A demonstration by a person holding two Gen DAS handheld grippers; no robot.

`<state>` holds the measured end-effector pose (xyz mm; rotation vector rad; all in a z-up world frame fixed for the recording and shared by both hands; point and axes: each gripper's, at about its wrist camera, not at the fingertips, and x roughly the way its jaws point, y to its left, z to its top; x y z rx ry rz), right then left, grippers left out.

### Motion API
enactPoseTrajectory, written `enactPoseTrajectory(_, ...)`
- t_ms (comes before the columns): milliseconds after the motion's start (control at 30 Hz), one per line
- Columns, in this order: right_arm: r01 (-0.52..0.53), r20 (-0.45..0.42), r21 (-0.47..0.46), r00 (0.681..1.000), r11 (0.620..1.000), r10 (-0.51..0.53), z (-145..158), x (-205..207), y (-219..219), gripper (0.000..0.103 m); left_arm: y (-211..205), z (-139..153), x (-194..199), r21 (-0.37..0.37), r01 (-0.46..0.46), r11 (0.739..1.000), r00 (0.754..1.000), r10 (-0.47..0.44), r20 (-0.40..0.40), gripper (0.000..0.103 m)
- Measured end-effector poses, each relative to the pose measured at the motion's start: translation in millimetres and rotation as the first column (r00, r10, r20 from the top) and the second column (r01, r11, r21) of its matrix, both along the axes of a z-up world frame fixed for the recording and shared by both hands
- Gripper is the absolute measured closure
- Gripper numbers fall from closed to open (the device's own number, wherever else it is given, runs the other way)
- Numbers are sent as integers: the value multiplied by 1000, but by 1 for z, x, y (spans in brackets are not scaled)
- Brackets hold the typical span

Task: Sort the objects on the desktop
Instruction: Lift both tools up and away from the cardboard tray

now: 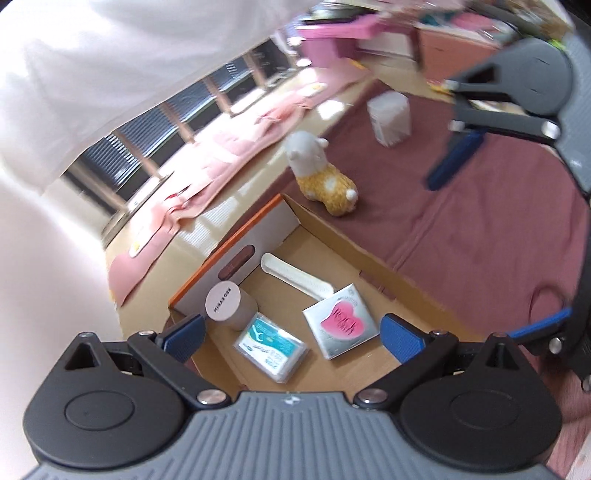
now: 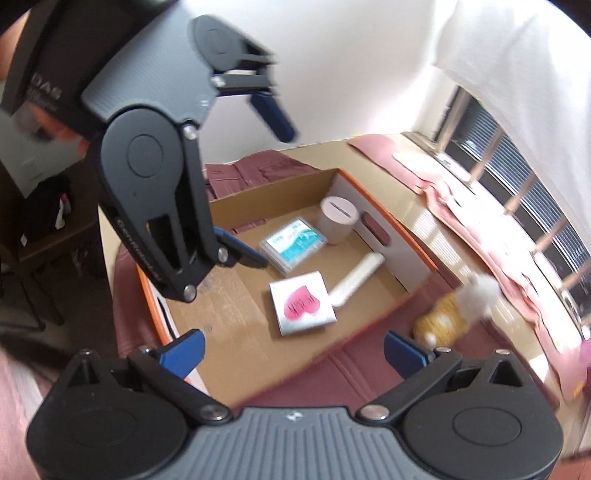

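A cardboard box (image 1: 332, 236) (image 2: 373, 332) holds a beige jar (image 1: 229, 304) (image 2: 338, 218), a clear floss packet (image 1: 271, 347) (image 2: 293, 245), a silver packet with a pink heart (image 1: 341, 325) (image 2: 301, 302) and a white tube (image 1: 295, 277) (image 2: 356, 280). A yellow plush toy (image 1: 325, 173) (image 2: 458, 310) and a white container (image 1: 389, 116) lie outside on the maroon cloth. My left gripper (image 1: 291, 338) (image 2: 266, 192) is open and empty above the box. My right gripper (image 2: 293, 350) (image 1: 491, 251) is open and empty over the box's near wall.
The maroon cloth (image 1: 480, 206) covers the table. Pink cloths (image 1: 236, 140) (image 2: 498, 251) lie along the window side. Pink furniture (image 1: 332, 33) stands at the back. A white curtain (image 1: 110, 66) hangs over the window.
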<state>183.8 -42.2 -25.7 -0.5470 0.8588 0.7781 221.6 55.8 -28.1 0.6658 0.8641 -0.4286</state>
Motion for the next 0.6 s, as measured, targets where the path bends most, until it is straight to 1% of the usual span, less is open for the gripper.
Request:
enactPoseTrajectory(100, 39, -3, 33, 999, 999, -39, 4, -15, -33, 0, -20, 6, -16, -41, -92, 995, 996, 93, 10, 0)
enactPoseTrajectory(233, 76, 7, 54, 997, 996, -76, 8, -36, -77, 0, -52, 9, -40, -71, -181, 981, 982, 185, 48, 0)
enactPoseTrajectory(333, 107, 2, 70, 994, 992, -107, 9, -49, -107, 0, -74, 9, -56, -93, -227, 969, 970, 234, 70, 0)
enactPoseTrajectory(467, 162, -7, 96, 987, 982, -162, 11, -64, -139, 0, -99, 8, -71, -127, -275, 953, 956, 285, 64, 0)
enactPoseTrajectory(600, 214, -5, 120, 977, 969, -215, 13, -75, -163, 0, -120, 7, -80, -150, -304, 941, 946, 316, 68, 0)
